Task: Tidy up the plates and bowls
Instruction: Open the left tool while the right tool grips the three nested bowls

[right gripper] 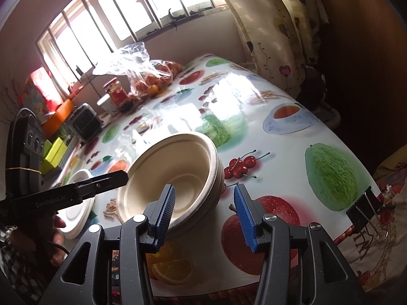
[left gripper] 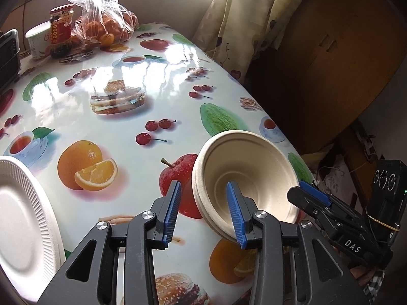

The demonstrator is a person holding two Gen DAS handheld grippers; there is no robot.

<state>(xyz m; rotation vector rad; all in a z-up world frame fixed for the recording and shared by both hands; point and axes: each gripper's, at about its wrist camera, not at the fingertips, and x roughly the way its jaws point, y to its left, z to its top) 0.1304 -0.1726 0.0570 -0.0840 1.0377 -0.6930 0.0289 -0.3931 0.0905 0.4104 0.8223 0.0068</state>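
My left hand-held gripper [left gripper: 204, 209] stands spread, its blue ribbed pads apart. The right-hand pad reaches inside the stack of beige moulded-fibre bowls [left gripper: 250, 175], while the other pad sits outside the near-left rim, so the rim lies between them with a clear gap; neither pad presses on it. My right hand-held gripper [right gripper: 204, 209] is spread too. Its left pad hangs over the near inside wall of the same bowls [right gripper: 173, 175], and its right pad stands outside them, above the printed red apple, with the stack's right rim between and untouched.

The bowls sit nested and upright on the glossy fruit-printed surface [left gripper: 122, 81], near its right edge. A white ribbed paper plate [left gripper: 23, 218] lies well to the left of the bowls, beyond my left hand-held gripper. At the surface's far end stand a red-lidded jar [left gripper: 61, 28], a white tub [left gripper: 38, 42] and a clear bag of oranges [left gripper: 106, 25].
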